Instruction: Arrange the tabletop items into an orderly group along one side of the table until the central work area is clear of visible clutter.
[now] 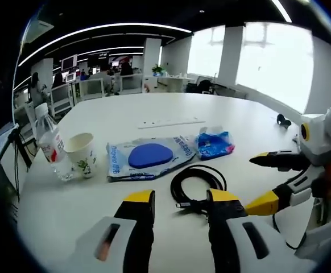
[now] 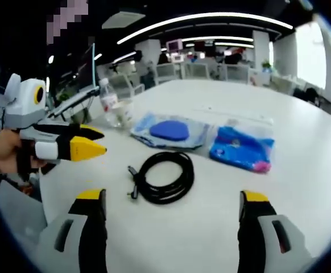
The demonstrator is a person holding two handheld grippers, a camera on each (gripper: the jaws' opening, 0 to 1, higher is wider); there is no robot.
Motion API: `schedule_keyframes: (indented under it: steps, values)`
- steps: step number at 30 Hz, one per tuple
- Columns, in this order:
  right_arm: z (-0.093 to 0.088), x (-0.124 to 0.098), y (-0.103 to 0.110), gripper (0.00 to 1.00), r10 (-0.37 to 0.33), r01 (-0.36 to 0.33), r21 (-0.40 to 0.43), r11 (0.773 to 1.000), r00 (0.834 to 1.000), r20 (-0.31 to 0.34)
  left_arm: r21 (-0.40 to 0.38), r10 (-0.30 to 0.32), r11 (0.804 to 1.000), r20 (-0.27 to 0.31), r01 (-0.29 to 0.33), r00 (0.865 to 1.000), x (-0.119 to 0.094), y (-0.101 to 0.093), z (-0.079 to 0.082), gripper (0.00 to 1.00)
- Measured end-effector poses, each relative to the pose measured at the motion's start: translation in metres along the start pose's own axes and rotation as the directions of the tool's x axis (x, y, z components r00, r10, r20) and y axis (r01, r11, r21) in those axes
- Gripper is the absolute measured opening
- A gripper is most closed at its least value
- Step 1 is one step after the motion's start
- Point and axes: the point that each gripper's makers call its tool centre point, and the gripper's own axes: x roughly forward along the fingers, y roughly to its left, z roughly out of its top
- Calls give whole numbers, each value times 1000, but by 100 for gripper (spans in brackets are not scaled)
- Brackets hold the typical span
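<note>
A coiled black cable (image 1: 198,181) (image 2: 164,176) lies on the white table (image 1: 125,114), just ahead of both grippers. Beyond it lie a clear packet with a blue oval pad (image 1: 148,156) (image 2: 171,131) and a blue crinkled packet (image 1: 215,144) (image 2: 242,149). A paper cup (image 1: 81,153) and a water bottle (image 1: 50,142) (image 2: 107,102) stand at the table's left edge. My left gripper (image 1: 181,199) (image 2: 100,142) is open and holds nothing. My right gripper (image 2: 172,198) (image 1: 260,182) is open wide and empty, to the right of the cable.
A white power strip (image 1: 171,121) (image 2: 234,116) lies flat beyond the packets. A small black object (image 1: 283,120) sits near the far right edge. Office desks, chairs and monitors (image 1: 69,62) stand past the table. A hand (image 2: 3,151) holds the left gripper.
</note>
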Motion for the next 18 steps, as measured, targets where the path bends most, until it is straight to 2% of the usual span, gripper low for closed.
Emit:
schedule_keyframes:
  steps: [4,11,15,18]
  values:
    - [-2,-10,0,100,0,0,12,1000,1000,6,5,-8,1000,24,8,1000,-8,-3,3,39]
    - [-4,-29,1,100,-3,2,16,1000,1000,29,28,-24,999,36,23,999,-21,-8,1,44]
    - [-12,-38,3,100,-1,1,8,1000,1000,16,39,-30,999,37,29,999,-23,-10,0,47]
    - [-12,-49,5,100,9,-10,16,1000,999,41,41,-40,998,46,38,998,-27,-14,2,49]
